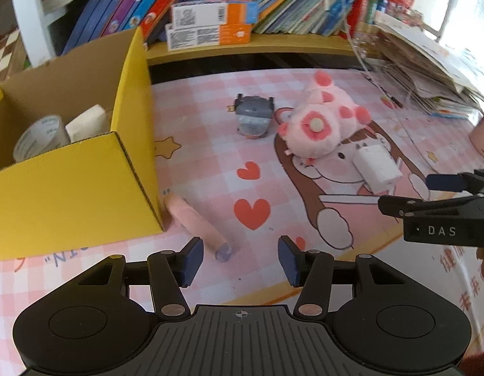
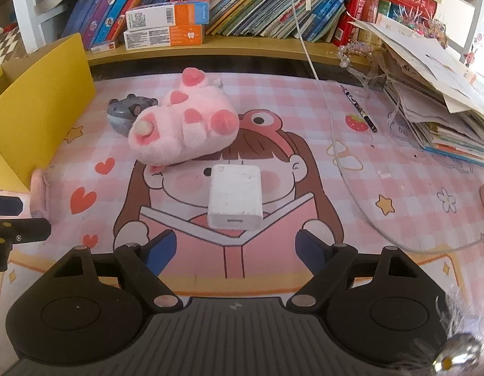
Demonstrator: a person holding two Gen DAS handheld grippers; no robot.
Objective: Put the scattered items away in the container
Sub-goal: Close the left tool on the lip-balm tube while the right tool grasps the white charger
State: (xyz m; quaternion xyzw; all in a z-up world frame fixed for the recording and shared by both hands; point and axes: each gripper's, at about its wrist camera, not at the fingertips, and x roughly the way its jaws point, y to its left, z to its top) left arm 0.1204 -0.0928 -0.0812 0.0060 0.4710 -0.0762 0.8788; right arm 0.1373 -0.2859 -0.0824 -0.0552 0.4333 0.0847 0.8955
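Note:
The yellow cardboard box [image 1: 69, 188] stands at the left and holds a tape roll [image 1: 41, 138] and a white packet [image 1: 85, 122]. A pink tube [image 1: 192, 222] lies on the mat against the box's near corner. My left gripper [image 1: 240, 258] is open just short of the tube, which sits ahead of its left finger with nothing between the pads. A white charger [image 2: 235, 197] lies flat just ahead of my open right gripper [image 2: 235, 249], not between its fingers. A pink plush [image 2: 182, 128] and a grey toy [image 2: 126, 112] lie farther back.
A wooden shelf [image 2: 242, 50] of books and small boxes runs along the back. A heap of papers and books [image 2: 430, 109] fills the right side. A white cable [image 2: 329, 125] and a pen [image 2: 358, 108] lie on the pink mat.

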